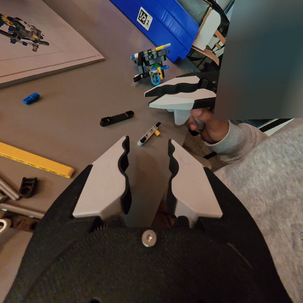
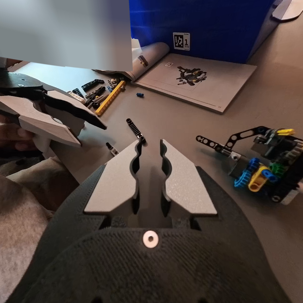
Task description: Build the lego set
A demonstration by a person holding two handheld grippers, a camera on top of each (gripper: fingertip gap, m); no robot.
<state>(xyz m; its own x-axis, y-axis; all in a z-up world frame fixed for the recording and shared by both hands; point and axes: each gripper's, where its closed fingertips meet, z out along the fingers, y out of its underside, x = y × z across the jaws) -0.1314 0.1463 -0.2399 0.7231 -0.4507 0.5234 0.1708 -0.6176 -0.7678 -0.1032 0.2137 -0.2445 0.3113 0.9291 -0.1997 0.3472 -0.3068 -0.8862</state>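
Note:
A partly built model (image 1: 150, 65) with blue and green gears stands on the grey table; it also shows at the right of the right wrist view (image 2: 262, 164). A black gear rack (image 1: 116, 118) (image 2: 136, 129) and a small white beam (image 1: 149, 133) (image 2: 113, 149) with a black pin and a yellow piece lie loose. My left gripper (image 1: 148, 139) is open and empty, just short of the white beam. My right gripper (image 2: 150, 141) is open a little and empty, its left tip next to the near end of the rack. Each gripper shows in the other's view (image 1: 147, 99) (image 2: 92, 136).
An open instruction booklet (image 1: 41, 41) (image 2: 188, 82) lies in front of a blue bin (image 1: 164, 24) (image 2: 196, 24). A blue pin (image 1: 31, 98) (image 2: 139, 94), a long yellow beam (image 1: 37, 161) (image 2: 111, 96), a black connector (image 1: 27, 186) and several small parts (image 2: 93, 91) lie about. The table edge (image 1: 185, 136) is near. To reach the black connector (image 1: 27, 186) in a straight line is about 10 cm for my left fingers, about 15 cm for my right. It turns up in the right wrist view (image 2: 94, 104) as well.

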